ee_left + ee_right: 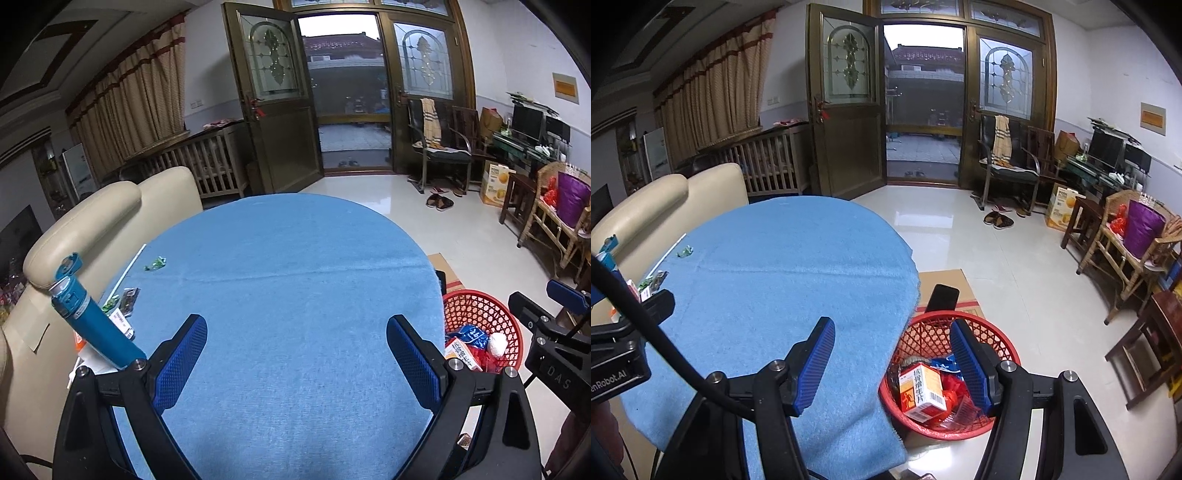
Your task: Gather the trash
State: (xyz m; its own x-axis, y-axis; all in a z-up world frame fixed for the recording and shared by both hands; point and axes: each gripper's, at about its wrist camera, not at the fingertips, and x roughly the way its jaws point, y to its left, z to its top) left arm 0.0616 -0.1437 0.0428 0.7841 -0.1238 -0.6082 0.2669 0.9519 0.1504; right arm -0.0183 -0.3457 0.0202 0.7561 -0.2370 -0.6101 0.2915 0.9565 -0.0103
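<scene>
Both tools, left (295, 354) and right (892, 363), gape wide and empty above the blue-clothed surface (295, 266); remaining wrappers (155, 263) lie far across from the red basket (1004, 350), so approach low and square.

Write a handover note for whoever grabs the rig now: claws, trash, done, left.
Left claw: open, empty, over the blue tablecloth.
Right claw: open, empty, at the table's edge above the red basket.
Done: the basket on the floor already holds an orange-and-white box, a blue wrapper, a white ball and red plastic.
Left: green wrapper, white straw and small packets at the table's left edge. The teal bottle beside them stands open; unclear whether it counts as trash.
</scene>
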